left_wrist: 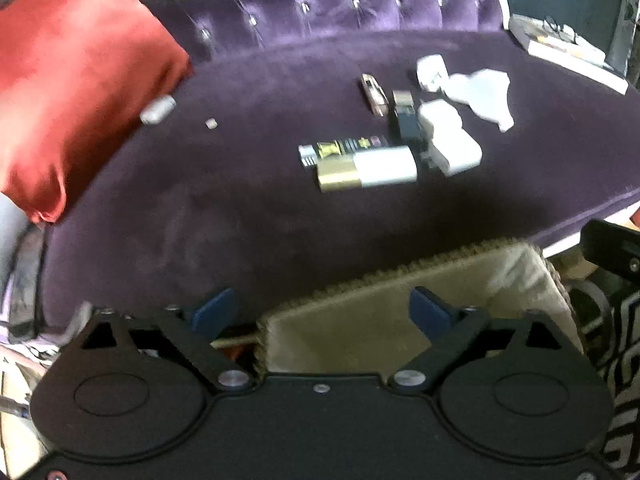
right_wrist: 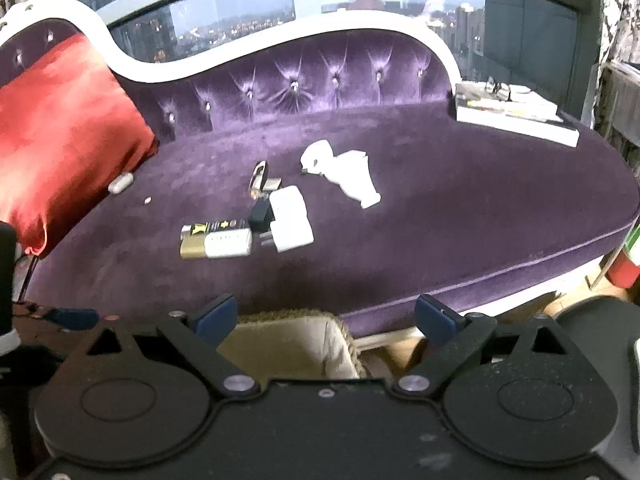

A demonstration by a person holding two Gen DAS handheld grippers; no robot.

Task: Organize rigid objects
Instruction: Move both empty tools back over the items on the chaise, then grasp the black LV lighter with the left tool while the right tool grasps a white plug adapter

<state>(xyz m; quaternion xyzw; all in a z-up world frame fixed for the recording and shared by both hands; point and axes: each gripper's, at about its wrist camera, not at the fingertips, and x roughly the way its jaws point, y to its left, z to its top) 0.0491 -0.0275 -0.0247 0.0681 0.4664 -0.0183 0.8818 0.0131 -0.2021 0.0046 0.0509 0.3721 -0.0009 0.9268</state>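
Several small rigid objects lie on the purple velvet couch seat (left_wrist: 200, 208) (right_wrist: 460, 208): a gold-and-white power bank (left_wrist: 366, 168) (right_wrist: 216, 244), a black-and-yellow battery (left_wrist: 340, 148) (right_wrist: 210, 227), a white charger plug (left_wrist: 450, 138) (right_wrist: 290, 218), a small black adapter (left_wrist: 408, 122) (right_wrist: 259, 214), a metal clip (left_wrist: 374, 92) (right_wrist: 259, 176) and white figurine pieces (left_wrist: 480, 90) (right_wrist: 348, 174). A small white capsule (left_wrist: 158, 109) (right_wrist: 120, 182) lies by the cushion. My left gripper (left_wrist: 322, 310) is open and empty over a lined woven basket (left_wrist: 400, 300) (right_wrist: 288, 344). My right gripper (right_wrist: 326, 316) is open and empty, short of the couch.
A red satin cushion (left_wrist: 72, 80) (right_wrist: 64, 132) leans at the couch's left end. Books with glasses on top (left_wrist: 568, 52) (right_wrist: 516, 114) lie at the right end. A tiny bead (left_wrist: 211, 123) (right_wrist: 147, 200) lies on the seat. A red can (right_wrist: 628, 264) stands at right.
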